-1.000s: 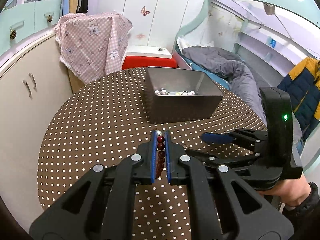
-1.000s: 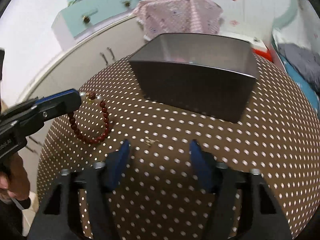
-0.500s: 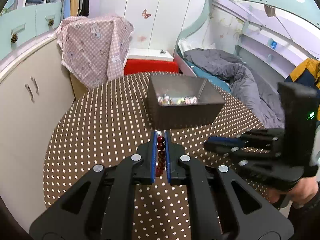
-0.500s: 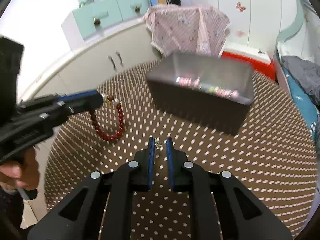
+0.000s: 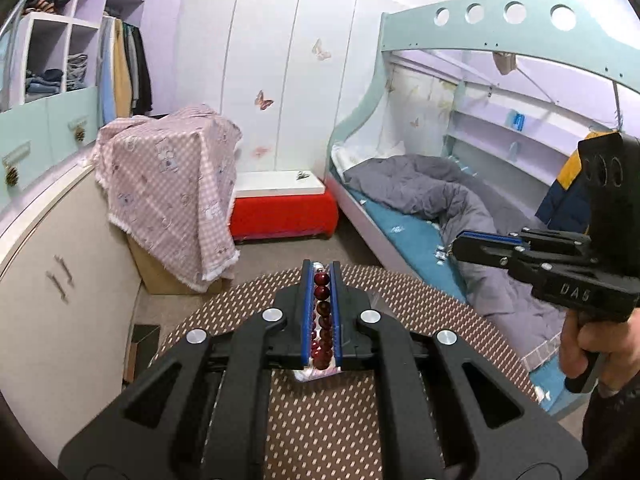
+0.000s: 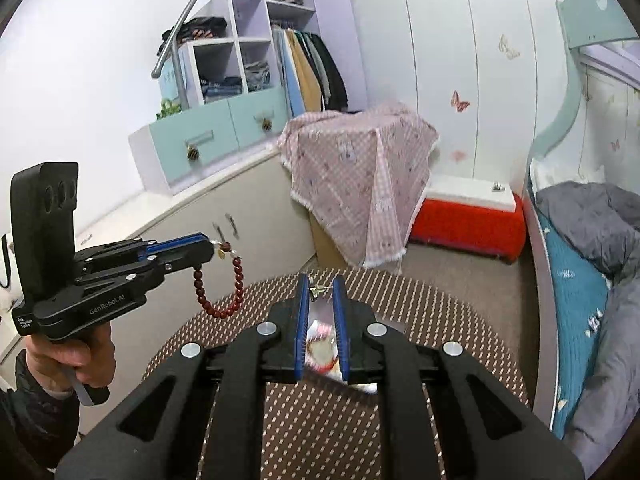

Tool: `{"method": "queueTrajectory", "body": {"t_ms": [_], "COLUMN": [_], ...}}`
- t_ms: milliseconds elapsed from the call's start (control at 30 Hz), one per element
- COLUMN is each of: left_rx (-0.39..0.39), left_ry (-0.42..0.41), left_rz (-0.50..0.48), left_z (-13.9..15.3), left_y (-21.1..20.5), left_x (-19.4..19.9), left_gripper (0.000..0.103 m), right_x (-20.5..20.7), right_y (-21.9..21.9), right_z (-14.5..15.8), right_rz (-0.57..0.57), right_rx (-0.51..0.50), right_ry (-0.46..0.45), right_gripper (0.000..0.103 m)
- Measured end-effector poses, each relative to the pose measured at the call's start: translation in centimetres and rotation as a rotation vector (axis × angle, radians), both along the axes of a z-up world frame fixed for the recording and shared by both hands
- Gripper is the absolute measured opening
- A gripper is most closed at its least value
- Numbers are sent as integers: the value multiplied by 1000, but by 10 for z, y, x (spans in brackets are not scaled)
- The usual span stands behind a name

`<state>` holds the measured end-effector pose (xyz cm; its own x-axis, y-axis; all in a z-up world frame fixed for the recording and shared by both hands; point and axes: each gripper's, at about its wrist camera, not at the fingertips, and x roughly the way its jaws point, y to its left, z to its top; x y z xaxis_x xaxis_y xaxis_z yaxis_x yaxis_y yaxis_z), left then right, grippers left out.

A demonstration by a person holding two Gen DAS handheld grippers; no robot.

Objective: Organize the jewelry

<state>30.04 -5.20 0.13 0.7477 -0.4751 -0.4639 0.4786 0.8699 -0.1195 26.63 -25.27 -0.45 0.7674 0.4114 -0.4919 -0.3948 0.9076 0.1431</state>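
Right wrist: one bracelet (image 6: 224, 280) in left fingers (image 6: 208, 246), one earring (image 6: 319, 290) in right fingers (image 6: 304, 292).

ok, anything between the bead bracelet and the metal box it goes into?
Nothing visible. The red bead bracelet hangs free from the left gripper above the dotted table. The metal box shows only as a sliver under the right gripper, shut on a small gold piece; the rest of the path is hidden.

Round dotted brown table (image 5: 420, 304), box partly hidden (image 6: 320, 344)
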Motion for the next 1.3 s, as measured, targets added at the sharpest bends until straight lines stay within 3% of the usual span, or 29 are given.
{"method": "queueTrajectory", "body": {"t_ms": [167,367,433,467,500,533,567,667,1067,1300], "left_rx": [-17,-6,2,10,14,11,-14,-28,79,88], "left_ry": [45,111,136,152,156,153,121,94,-11,-71], "left_rz": [-27,-38,-31,-19,-6,26,68,119,270,334], "left_z": [1,-16,-21,-23,-24,-24,-21,-15,7,16], "left_y": [-15,-31,-32,-32,-31,-27,-19,-4,15,23], "left_x": [29,50,57,60,61,61,57,52,1,-47], "left_gripper": [8,8,9,18,52,76,97,97,97,97], "right_x": [28,62,70,74,74,72,69,61,24,-27], "right_y": [-1,-3,-9,-12,-16,-20,-22,-28,-19,-8], "right_z": [-7,-32,-40,-43,-45,-45,-44,-38,-13,5], "right_rz": [-7,-24,-41,-49,-72,-107,-125,-167,-247,-299], "right_rx": [25,47,74,99,115,120,122,130,78,32], "right_ry": [42,155,190,201,201,189,175,152,113,29], "right_gripper": [10,11,17,23,43,72,82,95,95,95]}}
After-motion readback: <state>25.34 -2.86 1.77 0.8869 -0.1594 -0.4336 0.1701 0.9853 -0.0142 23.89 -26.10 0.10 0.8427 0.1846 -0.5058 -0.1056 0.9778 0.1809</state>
